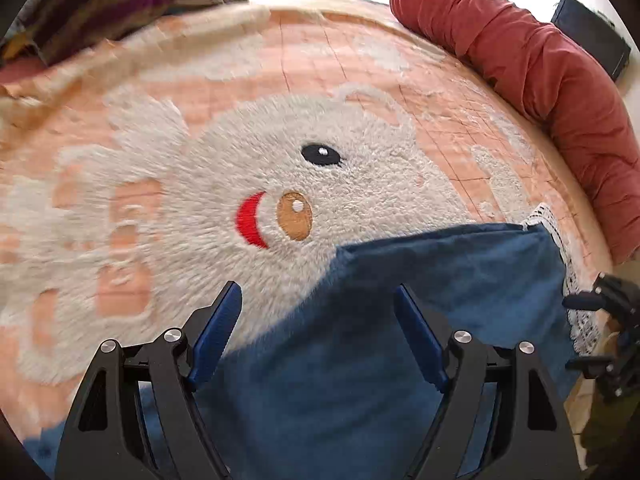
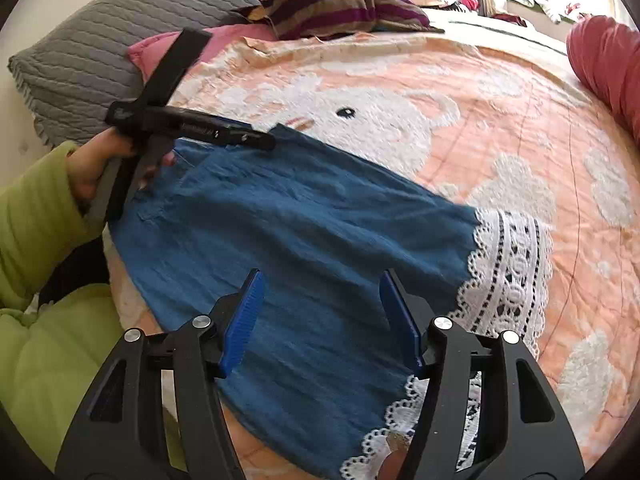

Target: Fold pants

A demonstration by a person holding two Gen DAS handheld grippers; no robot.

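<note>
Blue pants (image 2: pixel 304 216) lying flat on the bed blanket (image 2: pixel 500 128), lace hem (image 2: pixel 508 264) toward 3 o'clock, waist end toward 9 o'clock; apparently folded lengthwise already, cross-fold still to do. Right tool (image 2: pixel 320 320) over the cloth near the hem, jaws about half apart, gripping nothing. Left tool (image 1: pixel 316 336) at the waist end, jaws wide, empty.

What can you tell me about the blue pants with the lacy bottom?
The blue pants look like soft, slightly crinkled cotton, with wide white lace trim along the hems. They lie spread flat on the peach bunny blanket, already folded leg over leg as far as can be seen. Both grippers hover open above them, left gripper and right gripper, neither gripping the cloth.
</note>
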